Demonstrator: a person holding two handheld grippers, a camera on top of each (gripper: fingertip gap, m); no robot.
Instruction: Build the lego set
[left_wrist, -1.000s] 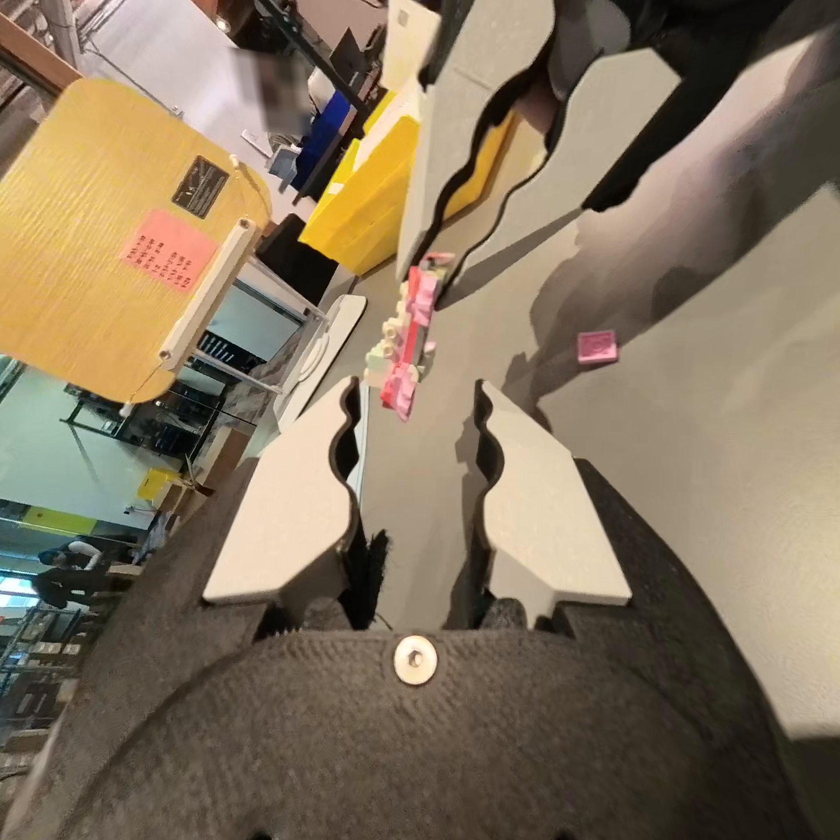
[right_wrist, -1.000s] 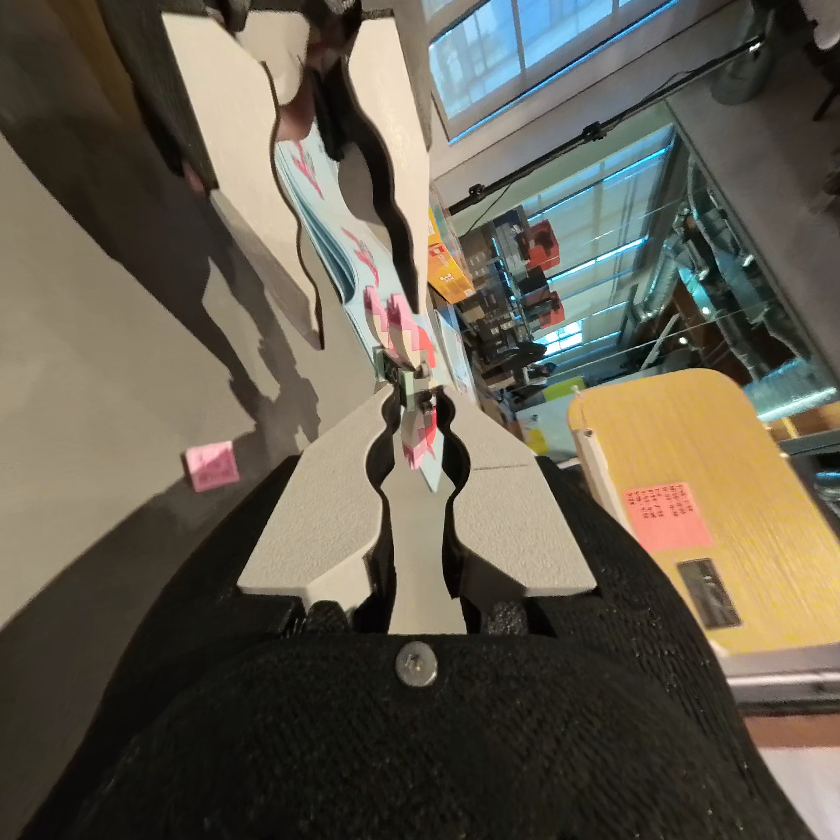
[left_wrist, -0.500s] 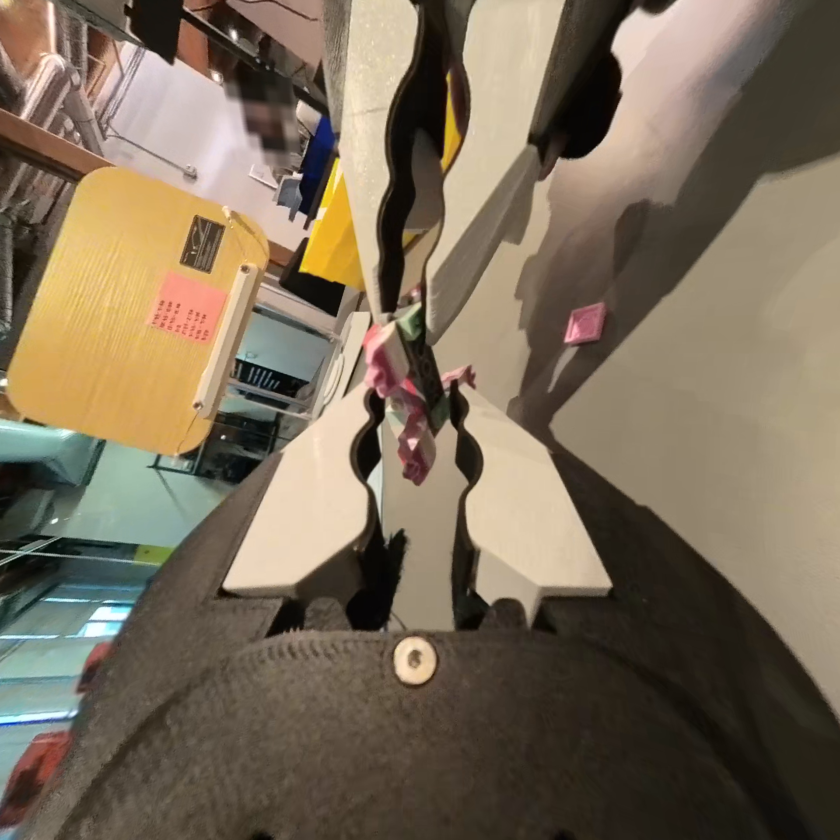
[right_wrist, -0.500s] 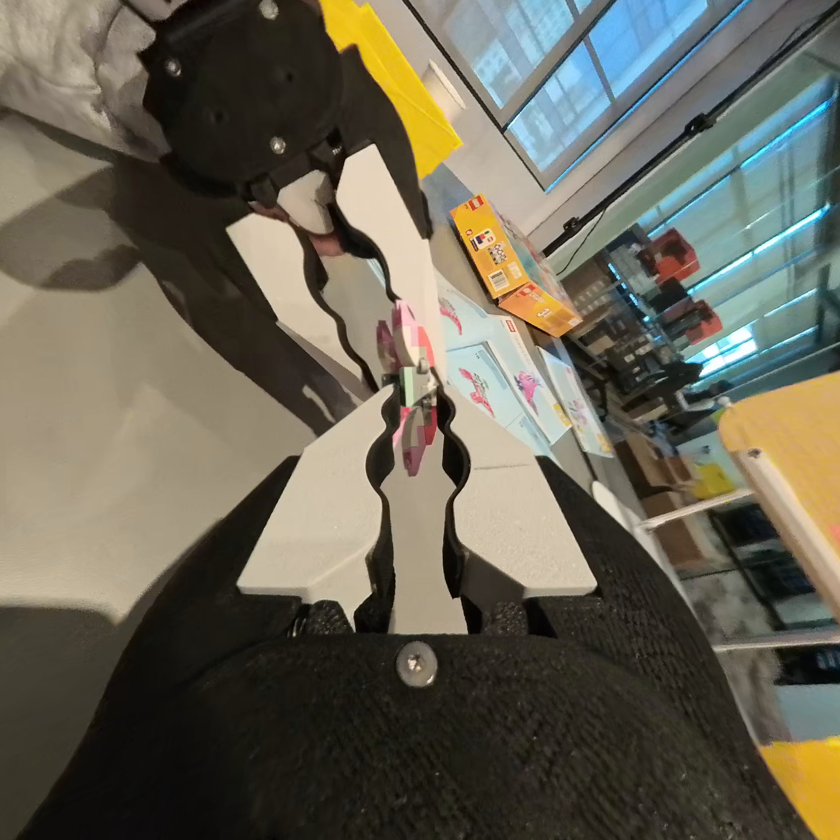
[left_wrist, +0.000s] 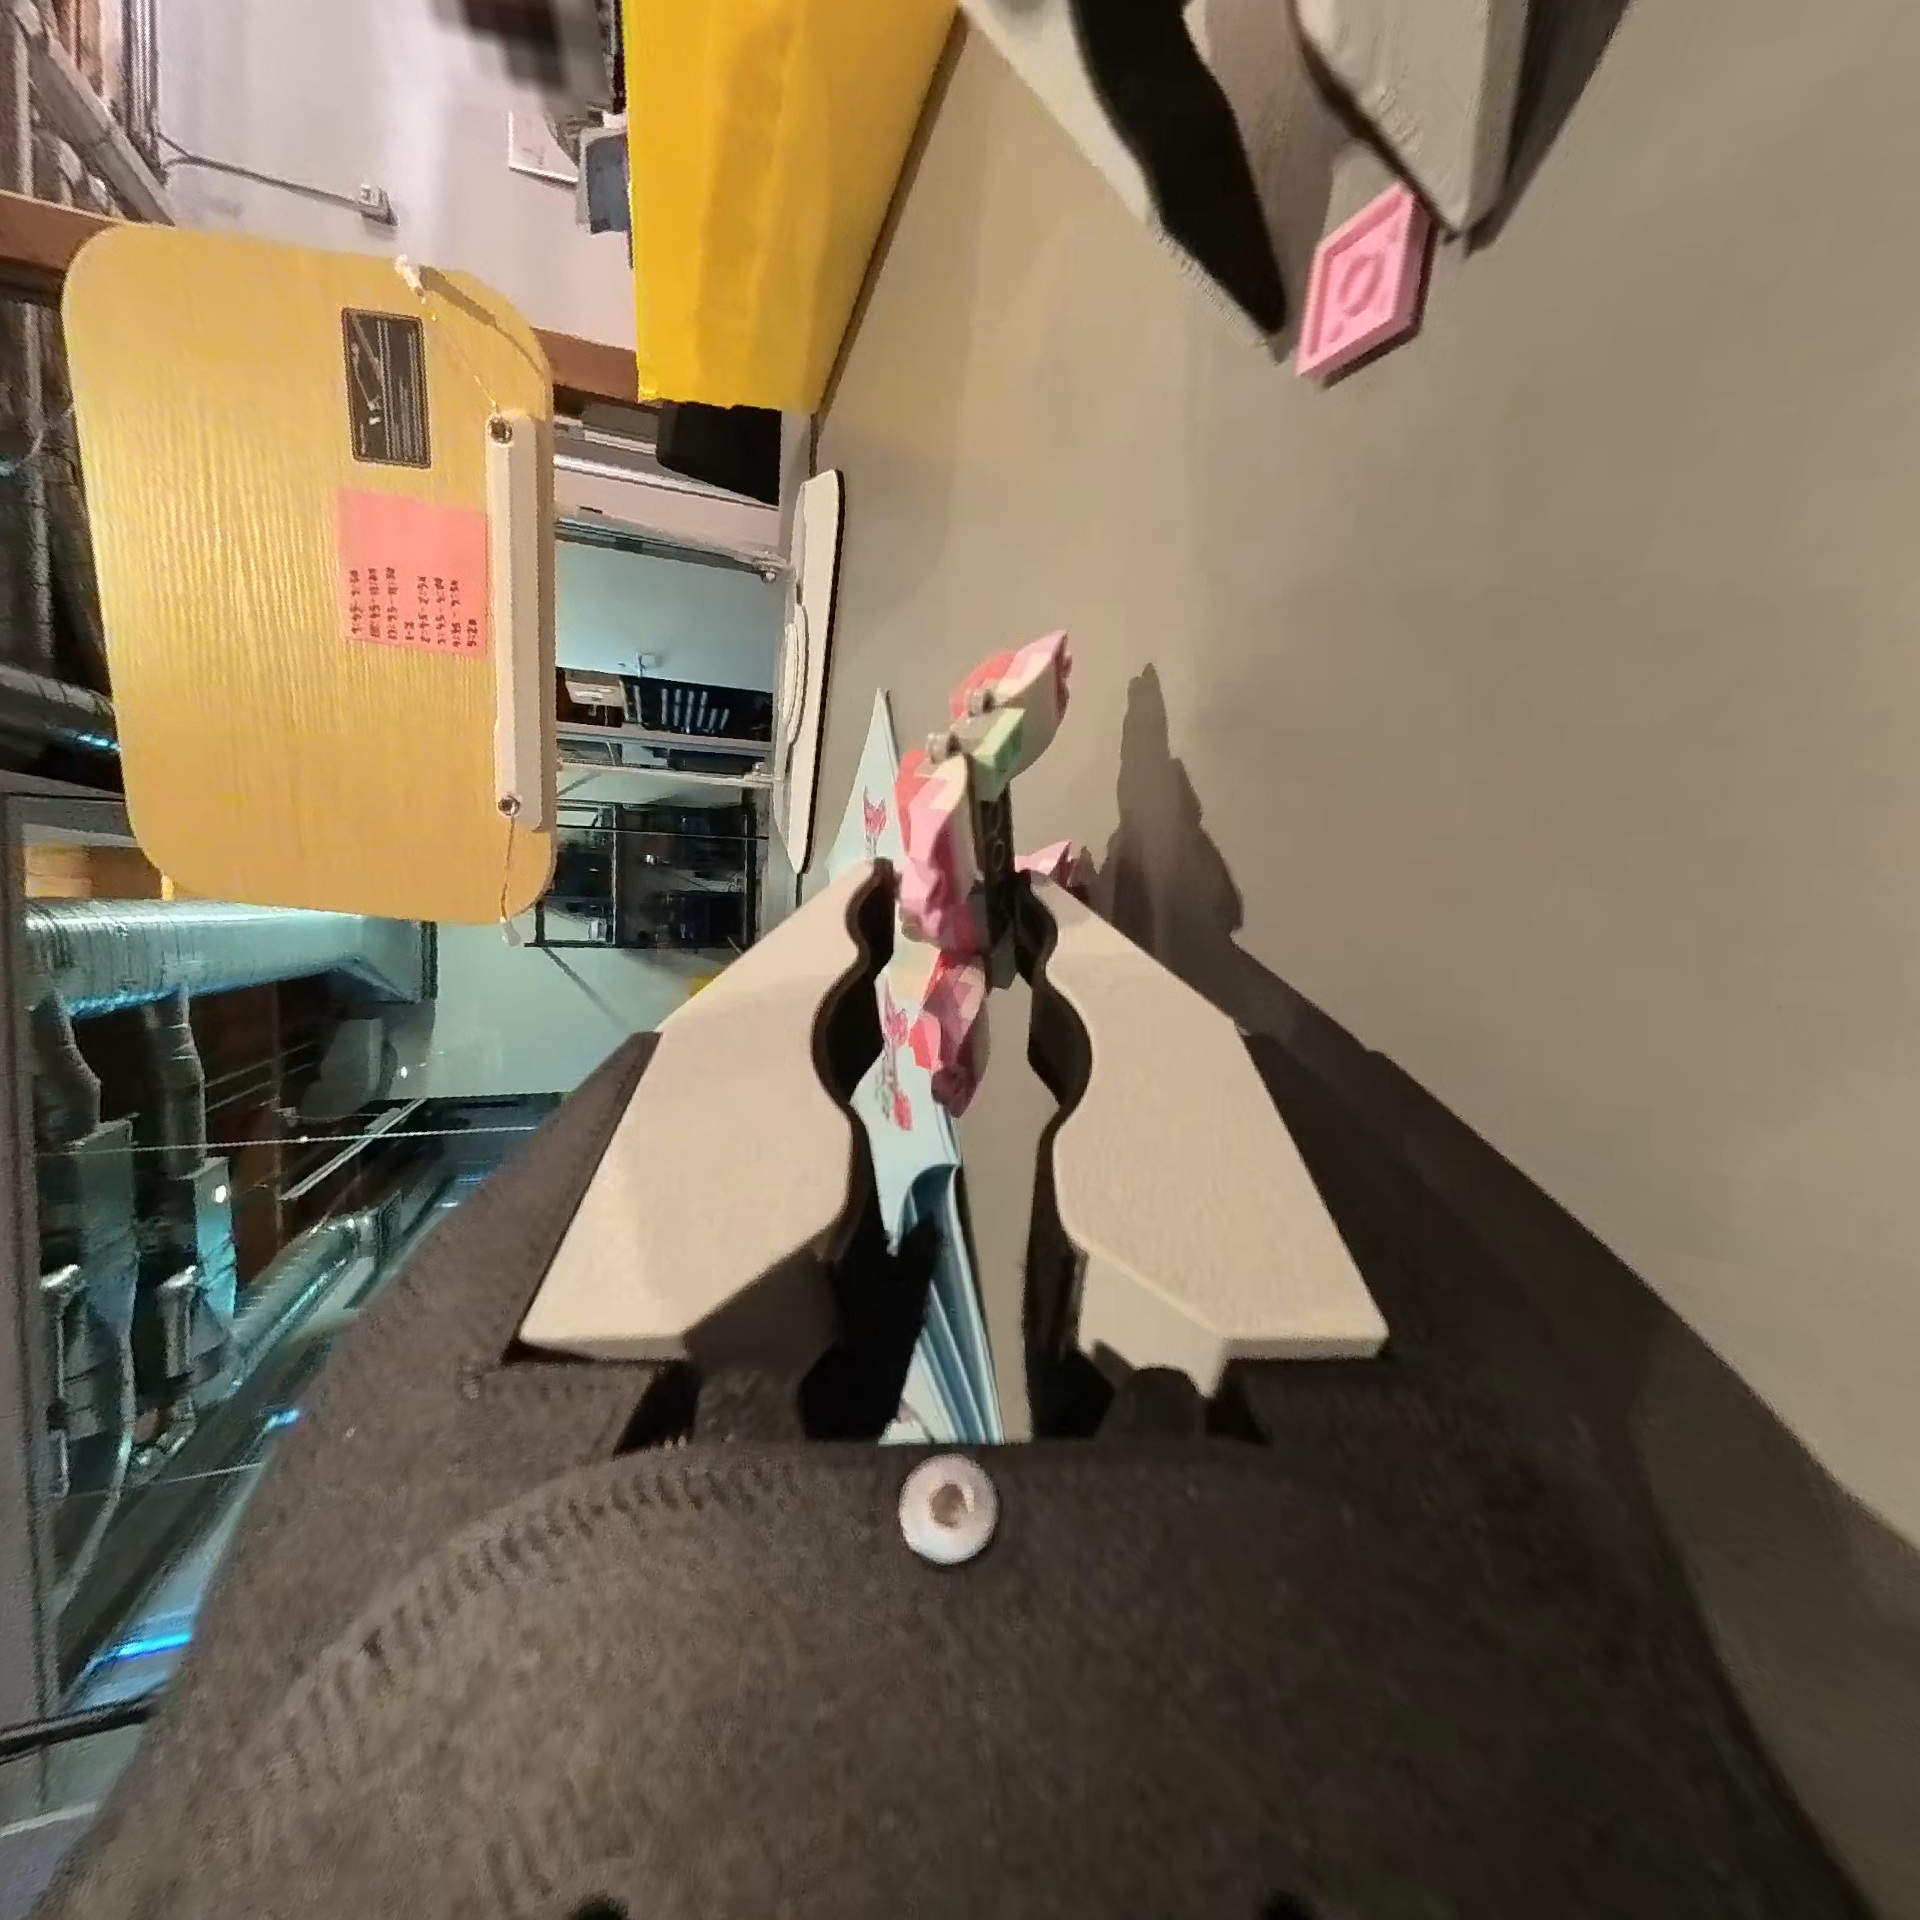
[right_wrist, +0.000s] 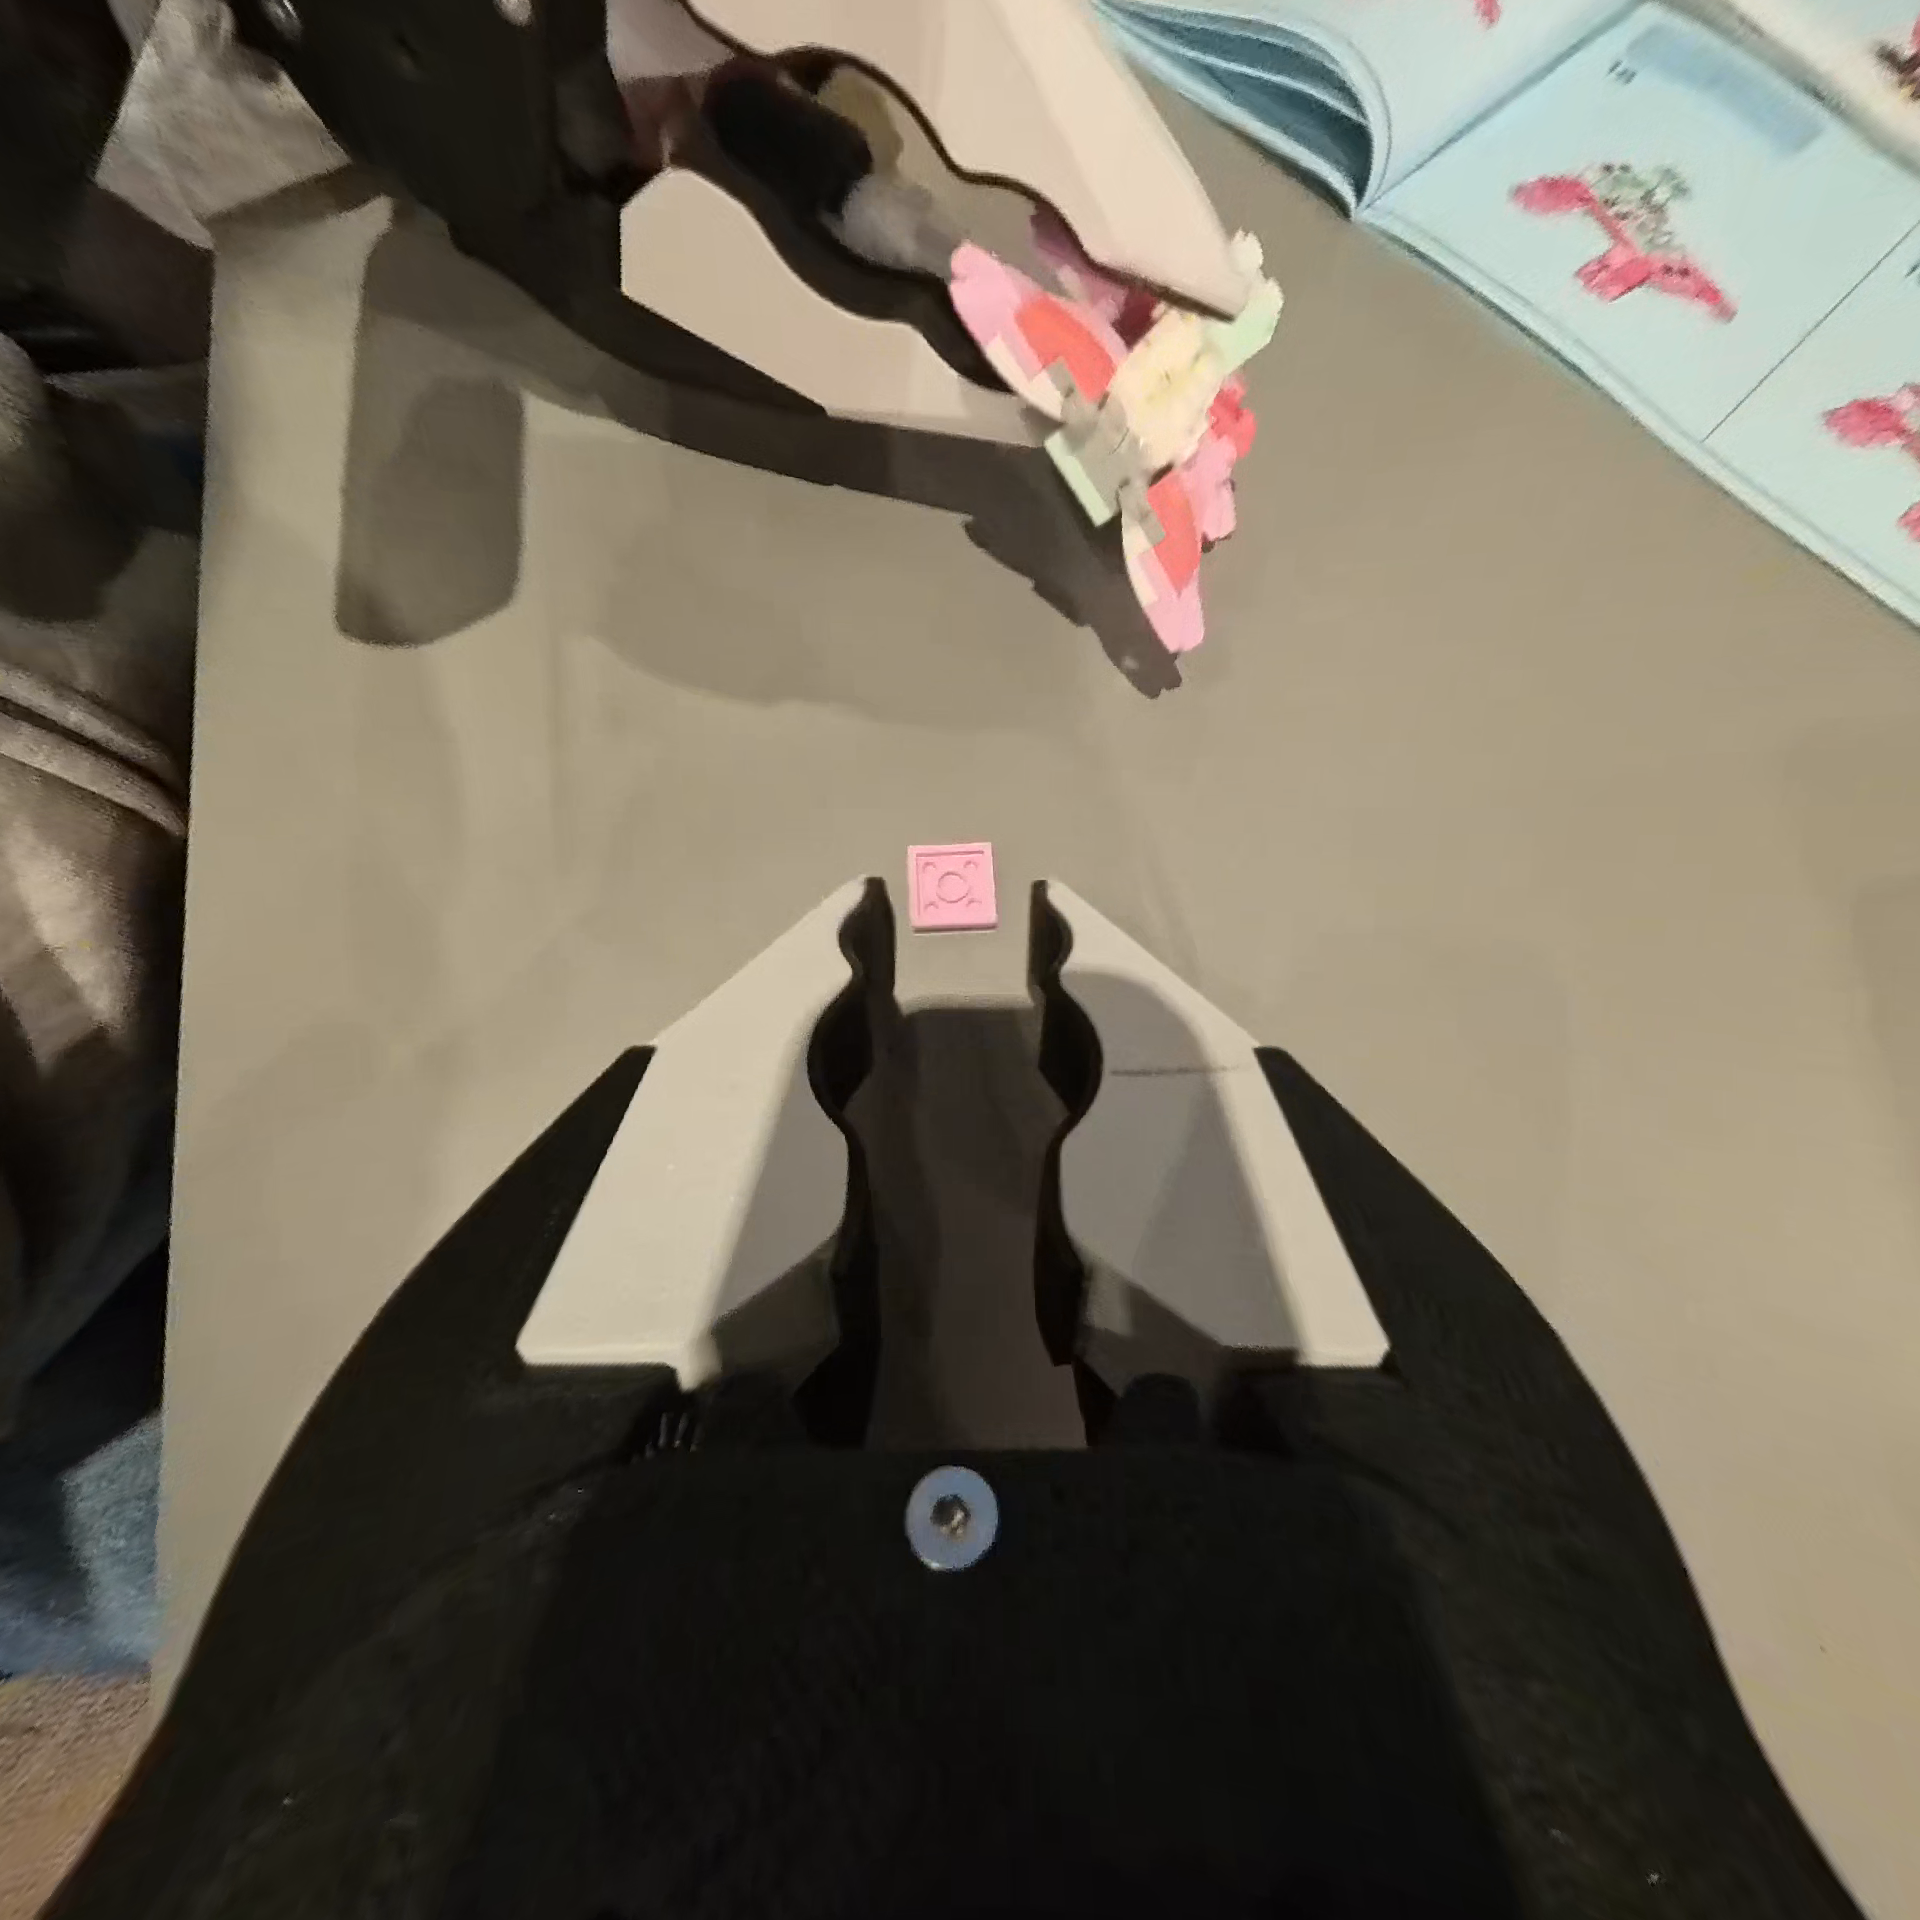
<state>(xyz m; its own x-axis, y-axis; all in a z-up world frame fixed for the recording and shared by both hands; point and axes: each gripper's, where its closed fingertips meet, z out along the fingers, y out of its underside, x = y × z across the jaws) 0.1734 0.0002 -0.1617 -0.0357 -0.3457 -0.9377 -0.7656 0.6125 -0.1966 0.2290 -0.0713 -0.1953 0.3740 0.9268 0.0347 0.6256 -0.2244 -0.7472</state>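
Observation:
My left gripper (left_wrist: 961, 914) is shut on the pink, red and pale green lego model (left_wrist: 971, 831) and holds it above the grey table (left_wrist: 1455, 831). In the right wrist view this gripper (right_wrist: 1195, 343) comes in from the upper left with the model (right_wrist: 1132, 416) at its tips. A small pink square plate (right_wrist: 951, 885) lies underside up on the table. My right gripper (right_wrist: 956, 899) is open and empty, with its fingertips (right_wrist: 873, 904) on either side of the plate's near edge. The plate (left_wrist: 1361, 291) also shows at the upper right of the left wrist view.
An open light blue instruction booklet (right_wrist: 1662, 208) lies at the far right. A yellow bin (left_wrist: 769, 187) stands at the table's far end. A wooden chair seat (left_wrist: 291, 571) is beyond the table edge. A person's grey clothing (right_wrist: 83, 727) is at the left edge. Left tips to right tips: about 10 centimetres.
The right gripper let go of the model and moved down to the pink plate. The left gripper closed on the model and now holds it alone.

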